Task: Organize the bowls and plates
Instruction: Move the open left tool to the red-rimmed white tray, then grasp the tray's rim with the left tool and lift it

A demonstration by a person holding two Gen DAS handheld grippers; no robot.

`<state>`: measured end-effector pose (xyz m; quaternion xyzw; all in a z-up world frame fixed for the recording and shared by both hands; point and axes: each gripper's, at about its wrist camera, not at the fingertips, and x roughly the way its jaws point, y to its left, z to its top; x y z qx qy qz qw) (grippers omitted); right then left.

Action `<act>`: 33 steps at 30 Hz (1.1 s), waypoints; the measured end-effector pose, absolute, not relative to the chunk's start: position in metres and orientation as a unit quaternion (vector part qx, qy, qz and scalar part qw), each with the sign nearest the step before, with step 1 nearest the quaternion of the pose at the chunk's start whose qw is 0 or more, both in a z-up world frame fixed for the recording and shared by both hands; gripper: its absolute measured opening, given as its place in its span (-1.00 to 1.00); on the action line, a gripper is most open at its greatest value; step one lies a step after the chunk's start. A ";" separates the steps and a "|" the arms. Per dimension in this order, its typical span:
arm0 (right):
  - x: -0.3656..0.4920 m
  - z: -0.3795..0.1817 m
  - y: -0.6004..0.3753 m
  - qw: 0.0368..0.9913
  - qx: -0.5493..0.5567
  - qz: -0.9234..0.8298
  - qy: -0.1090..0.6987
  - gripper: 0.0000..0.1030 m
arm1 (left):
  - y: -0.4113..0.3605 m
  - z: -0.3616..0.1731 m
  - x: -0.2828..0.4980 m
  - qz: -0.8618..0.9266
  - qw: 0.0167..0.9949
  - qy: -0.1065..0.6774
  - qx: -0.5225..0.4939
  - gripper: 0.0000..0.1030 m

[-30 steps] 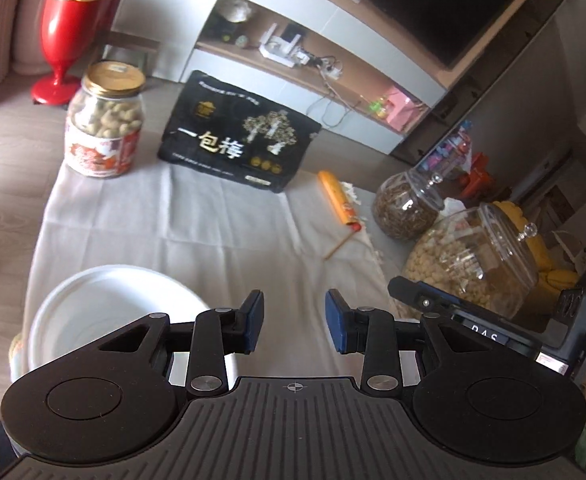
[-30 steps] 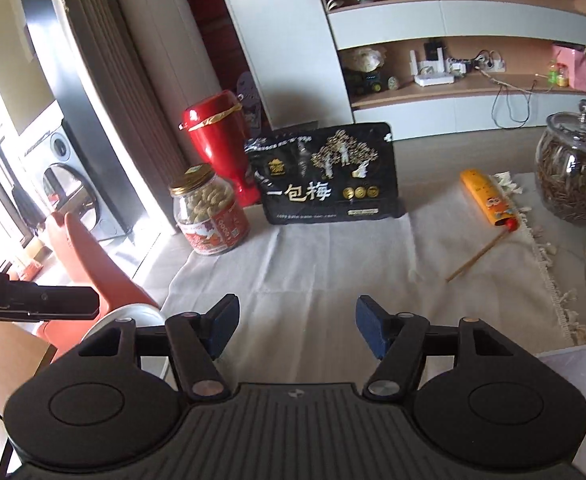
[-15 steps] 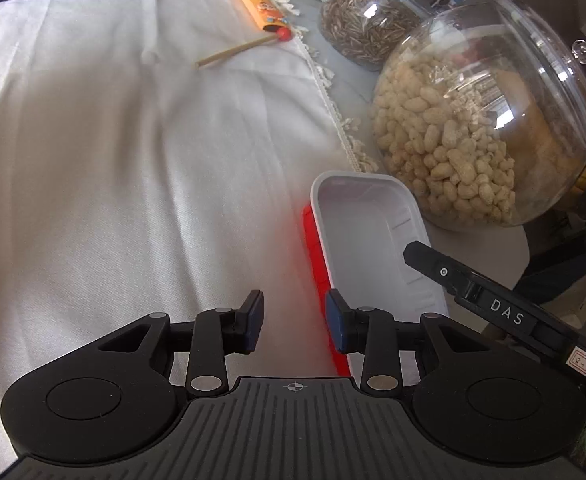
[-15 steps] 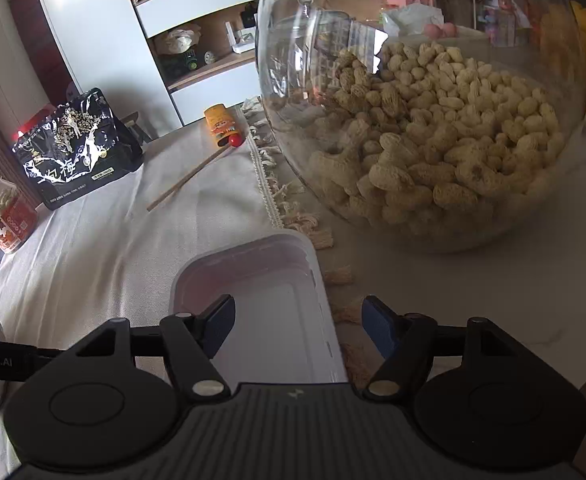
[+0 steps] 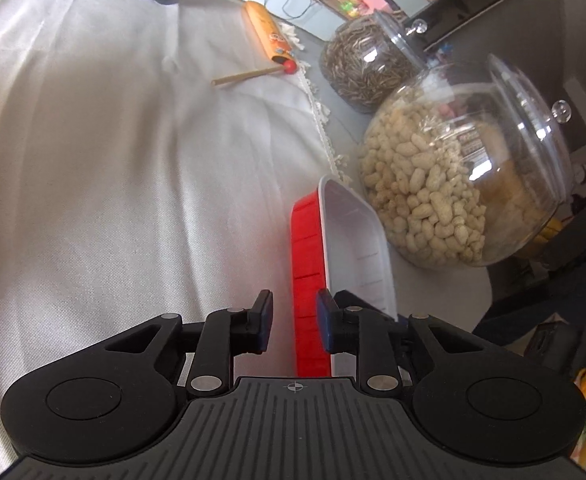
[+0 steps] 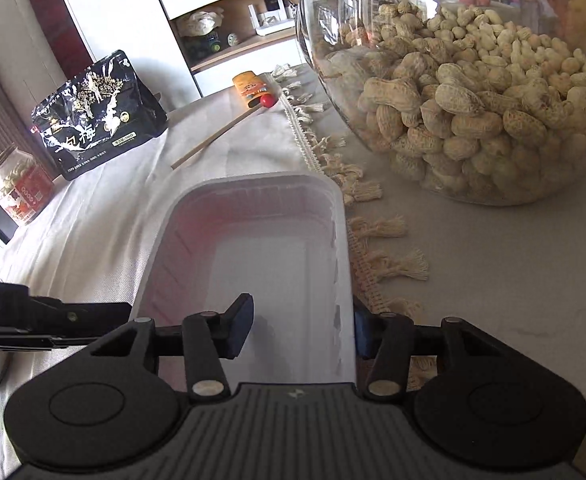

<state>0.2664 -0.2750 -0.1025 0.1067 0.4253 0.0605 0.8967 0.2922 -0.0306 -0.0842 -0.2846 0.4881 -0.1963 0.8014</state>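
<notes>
A white cloth (image 5: 105, 168) with a tasselled fringe covers most of the desk (image 6: 493, 264); beyond the fringe the bare top is pale grey. Behind the desk stand white cabinets with open wooden shelves (image 6: 229, 32) holding small clutter and cables.

At the far edge a black pouch (image 6: 97, 116) bears large white Chinese characters; its small label is too fine to read. Beside it, at the far left corner, stands a jar (image 6: 23, 188) with a red label, its print illegible. An orange pack (image 5: 267, 32) and a stick (image 5: 249, 75) with a red tip lie near the fringe. A round glass jar of peanuts (image 6: 473, 92) sits on the bare top, with a seed jar (image 5: 367, 66) behind it.

The tray (image 6: 261, 248), red outside and white inside, sits by the fringe near the desk's near edge. The left gripper (image 5: 294, 326) straddles its left wall, the right gripper (image 6: 303, 330) its right wall; both pairs of fingers are narrowing, and I cannot tell whether the pads press yet.
</notes>
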 end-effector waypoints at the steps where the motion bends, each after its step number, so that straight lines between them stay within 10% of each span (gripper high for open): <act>1: 0.266 -0.103 -0.274 0.896 0.107 0.058 0.427 -0.08 | -0.028 -0.084 0.292 -0.198 0.800 0.487 -0.288 -0.49; 18: 0.248 -0.097 -0.179 0.873 0.052 0.164 0.457 -0.31 | 0.072 -0.073 0.243 -0.177 0.797 0.446 -0.367 -0.48; 33: 0.248 -0.101 -0.163 0.871 0.064 0.185 0.451 -0.30 | 0.030 -0.090 0.254 -0.099 0.838 0.506 -0.181 -0.44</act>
